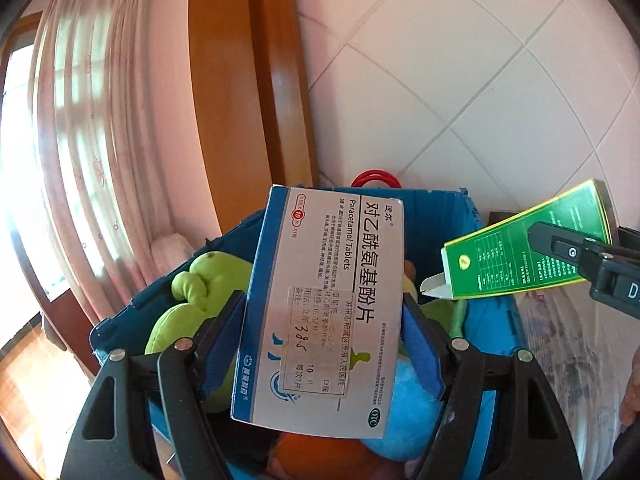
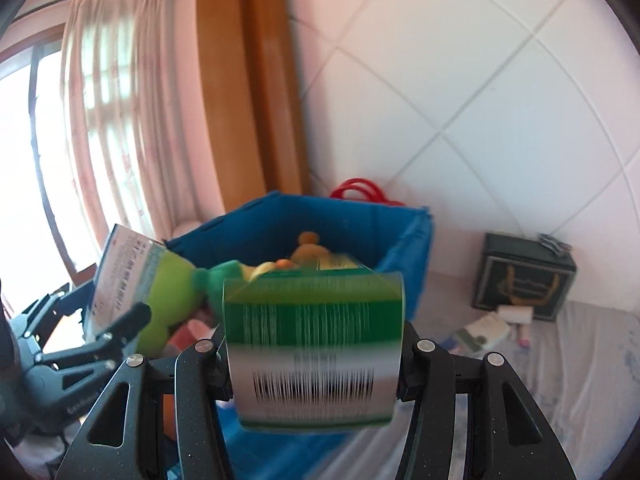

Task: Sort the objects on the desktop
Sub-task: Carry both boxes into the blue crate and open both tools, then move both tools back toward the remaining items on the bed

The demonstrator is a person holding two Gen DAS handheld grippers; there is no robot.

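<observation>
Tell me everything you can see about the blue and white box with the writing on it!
The paracetamol box is a flat cardboard carton, white in front with a blue edge, printed with Chinese characters, "Paracetamol Tablets" and an OTC mark. A paper label with handwriting is stuck on it. The left gripper pinches its two long sides, holding it in the air above the blue bin of plush toys. Nothing else touches it.

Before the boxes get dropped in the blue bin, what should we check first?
1. Left gripper shut on the paracetamol box: ok.
2. Right gripper shut on the green box: ok.
3. Paracetamol box above the blue bin: ok.
4. Green box fully over the bin: cannot tell, picture blurred.
5. Room left among the plush toys: cannot tell.
6. Green box's end flap closed: not ok, it hangs open.
</observation>
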